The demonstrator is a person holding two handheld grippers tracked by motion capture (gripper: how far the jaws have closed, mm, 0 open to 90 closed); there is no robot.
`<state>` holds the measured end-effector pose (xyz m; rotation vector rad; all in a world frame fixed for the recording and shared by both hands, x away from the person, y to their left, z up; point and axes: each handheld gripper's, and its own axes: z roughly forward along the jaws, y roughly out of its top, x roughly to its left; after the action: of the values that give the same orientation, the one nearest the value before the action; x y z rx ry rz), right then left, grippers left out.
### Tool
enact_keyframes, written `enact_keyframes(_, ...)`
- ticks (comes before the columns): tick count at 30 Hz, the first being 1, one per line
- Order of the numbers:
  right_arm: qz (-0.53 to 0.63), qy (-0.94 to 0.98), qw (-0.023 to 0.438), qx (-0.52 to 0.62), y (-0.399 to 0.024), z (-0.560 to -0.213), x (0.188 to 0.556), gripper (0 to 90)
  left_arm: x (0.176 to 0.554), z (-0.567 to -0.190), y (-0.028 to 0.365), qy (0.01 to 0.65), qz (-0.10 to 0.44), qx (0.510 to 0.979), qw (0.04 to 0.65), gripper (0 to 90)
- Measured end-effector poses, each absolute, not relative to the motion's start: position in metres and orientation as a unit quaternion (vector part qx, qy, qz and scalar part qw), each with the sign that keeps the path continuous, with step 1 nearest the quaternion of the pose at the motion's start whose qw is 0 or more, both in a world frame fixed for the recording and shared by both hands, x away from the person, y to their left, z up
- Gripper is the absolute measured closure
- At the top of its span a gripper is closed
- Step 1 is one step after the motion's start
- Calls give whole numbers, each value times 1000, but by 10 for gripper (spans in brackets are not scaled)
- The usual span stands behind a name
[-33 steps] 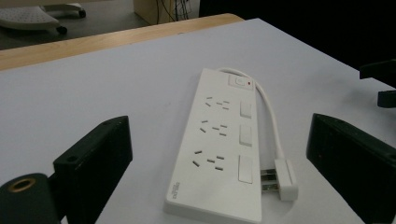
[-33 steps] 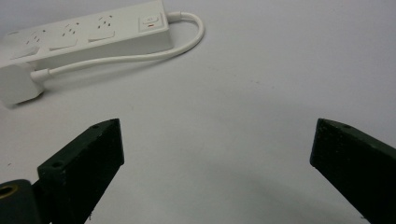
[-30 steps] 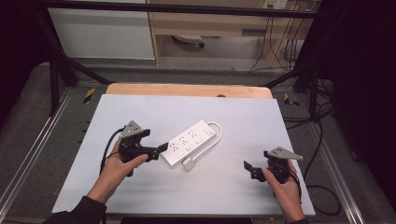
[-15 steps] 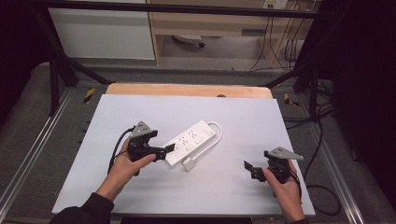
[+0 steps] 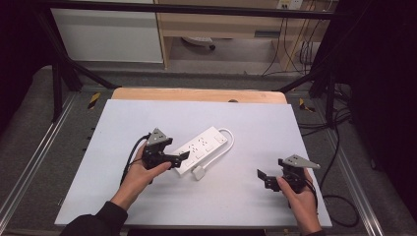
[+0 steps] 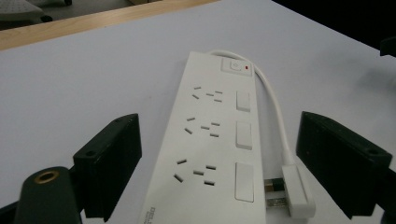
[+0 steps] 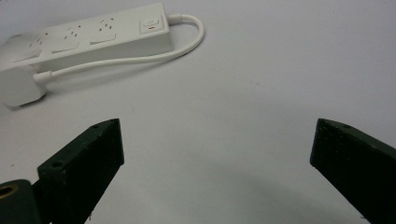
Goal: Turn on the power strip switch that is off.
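A white power strip (image 5: 201,147) lies slantwise on the white table (image 5: 147,118), its cord looping back to a white plug (image 5: 199,173) beside its near end. My left gripper (image 5: 178,159) is at that near end. In the left gripper view its jaws (image 6: 219,126) straddle the strip (image 6: 210,140) and plug (image 6: 296,191), open and touching neither. These jaws have just been closing a little. My right gripper (image 5: 269,173) rests open at the table's right front. Bare table lies between its jaws (image 7: 218,128), and the strip (image 7: 93,35) is farther off.
A wooden strip (image 5: 196,94) borders the table's far edge. Metal frame rails (image 5: 34,162) run along both sides. Cables (image 5: 339,147) lie on the floor to the right, and a white cabinet (image 5: 108,34) stands at the back.
My left gripper has moved right and slightly down, so its jaws now straddle the strip's near end. The right hand has stayed put.
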<state>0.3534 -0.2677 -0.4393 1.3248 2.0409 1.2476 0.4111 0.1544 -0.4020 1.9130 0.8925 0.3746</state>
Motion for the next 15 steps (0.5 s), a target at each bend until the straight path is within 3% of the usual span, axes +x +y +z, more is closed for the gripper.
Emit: enact_keyframes(15, 449, 730, 203, 473, -268, -439, 353, 33, 414, -407, 145, 362, 157, 789, 471, 205)
